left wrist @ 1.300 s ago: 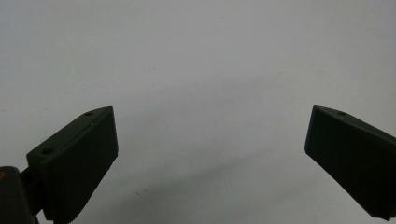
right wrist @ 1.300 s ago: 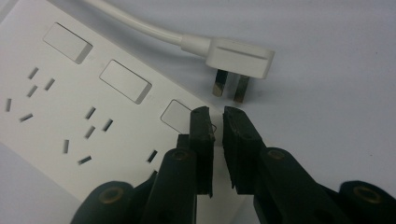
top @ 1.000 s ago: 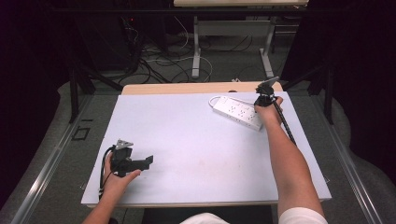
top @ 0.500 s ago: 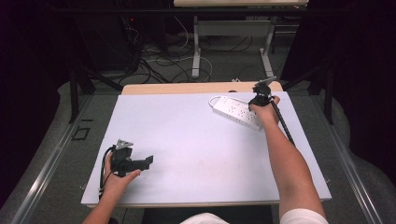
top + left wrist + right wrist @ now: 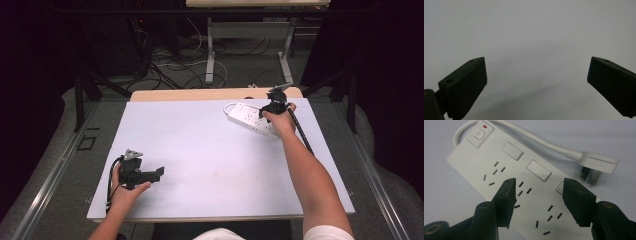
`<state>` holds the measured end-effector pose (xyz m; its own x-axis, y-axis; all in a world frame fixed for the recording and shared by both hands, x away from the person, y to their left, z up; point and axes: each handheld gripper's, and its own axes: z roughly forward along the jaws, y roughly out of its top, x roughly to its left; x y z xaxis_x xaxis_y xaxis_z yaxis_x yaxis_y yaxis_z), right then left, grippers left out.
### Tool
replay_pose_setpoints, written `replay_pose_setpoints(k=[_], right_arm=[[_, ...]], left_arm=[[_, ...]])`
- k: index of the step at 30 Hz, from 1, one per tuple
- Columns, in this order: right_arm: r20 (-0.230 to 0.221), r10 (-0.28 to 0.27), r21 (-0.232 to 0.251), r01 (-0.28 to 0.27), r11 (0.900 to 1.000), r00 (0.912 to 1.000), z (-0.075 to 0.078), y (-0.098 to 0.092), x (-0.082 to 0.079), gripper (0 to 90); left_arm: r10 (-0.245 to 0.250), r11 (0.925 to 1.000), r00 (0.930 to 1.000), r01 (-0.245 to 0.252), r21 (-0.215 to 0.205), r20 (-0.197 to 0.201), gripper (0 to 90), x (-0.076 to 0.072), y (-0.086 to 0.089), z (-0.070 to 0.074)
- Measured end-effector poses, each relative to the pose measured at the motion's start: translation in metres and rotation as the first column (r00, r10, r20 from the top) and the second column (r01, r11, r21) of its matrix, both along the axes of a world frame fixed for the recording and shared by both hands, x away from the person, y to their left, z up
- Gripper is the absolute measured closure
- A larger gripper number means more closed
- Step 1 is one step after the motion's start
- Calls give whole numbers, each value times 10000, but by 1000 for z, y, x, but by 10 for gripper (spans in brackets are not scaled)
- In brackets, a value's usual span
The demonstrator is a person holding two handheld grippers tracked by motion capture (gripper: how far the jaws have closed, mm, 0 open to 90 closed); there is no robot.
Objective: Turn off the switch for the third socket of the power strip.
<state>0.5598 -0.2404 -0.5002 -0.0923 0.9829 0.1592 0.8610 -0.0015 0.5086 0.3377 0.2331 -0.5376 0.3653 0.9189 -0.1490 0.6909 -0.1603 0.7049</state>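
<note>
Over at the far right of the white table, the right gripper hangs directly above a white power strip, with the person's right hand wrapped around the tool and the forearm stretching back toward the near edge. In the right gripper view, its two black jaws stand partly apart, and between them is the strip's socket face, nothing clamped. The jaws frame the middle of the strip, and whether the tips touch the plastic cannot be told from here. The power strip lies flat and runs diagonally, its power button with a small red mark beside it at the upper left end. Two rectangular rocker switches sit along one long edge, with a third half hidden behind the right jaw. The white cord loops out from the button end and curls round to a white plug lying on the table just beside the strip, its pins facing down the frame.

Down at the near left, the left gripper rests low over the table in the person's left hand, well apart from the strip, a grey three-cornered plate on top. In the left gripper view its jaws are spread wide, with bare white tabletop between them and nothing held.
</note>
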Motion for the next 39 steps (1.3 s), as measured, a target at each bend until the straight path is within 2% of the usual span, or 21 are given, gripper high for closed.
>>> replay_pose_setpoints(k=[6,8,10,12,13,14,16,17,19,21,23,31,39], right_arm=[[129,242,57,-243,9997,9996,1,5,-2,329],[-28,325,20,-325,9995,9995,2,5,-2,298],[-74,370,180,-368,9992,9993,3,6,-3,269],[74,428,254,-430,9988,9991,4,5,-3,259],[113,239,188,-241,9995,9997,4,7,-3,251],[96,181,-89,-180,9998,9998,4,8,-4,241],[-24,332,-490,-333,9982,9994,5,10,-4,209],[13,374,-543,-372,9978,9993,4,10,-4,192],[-38,456,-474,-457,9978,9990,3,10,-5,186],[-95,229,-538,-234,9983,9997,4,12,-7,185],[-98,282,-569,-287,9980,9996,5,13,-8,194],[137,717,-503,-710,9962,9973,14,20,-16,189],[410,1289,-394,-1273,9911,9908,23,30,-28,175]], left_arm=[[-33,10000,10000,33,31,-35,24,0,0,0],[-28,10000,10000,28,34,-37,24,0,0,0],[-29,10000,10000,29,34,-34,24,0,0,0],[-27,10000,10000,27,29,-30,24,0,0,0],[-27,10000,10000,28,26,-31,24,0,0,0],[-29,10000,10000,29,30,-29,24,0,0,0],[-47,10000,10000,47,20,-33,24,0,0,0],[-54,10000,10000,54,28,-9,24,0,0,0],[-53,10000,10000,53,20,-16,24,0,0,0],[-54,10000,10000,54,3,7,24,0,-1,0],[-103,9999,9999,103,3,-60,24,0,0,0],[-51,10000,10000,51,21,-21,24,0,-1,0],[-49,10000,10000,50,8,-19,24,0,-1,0]])
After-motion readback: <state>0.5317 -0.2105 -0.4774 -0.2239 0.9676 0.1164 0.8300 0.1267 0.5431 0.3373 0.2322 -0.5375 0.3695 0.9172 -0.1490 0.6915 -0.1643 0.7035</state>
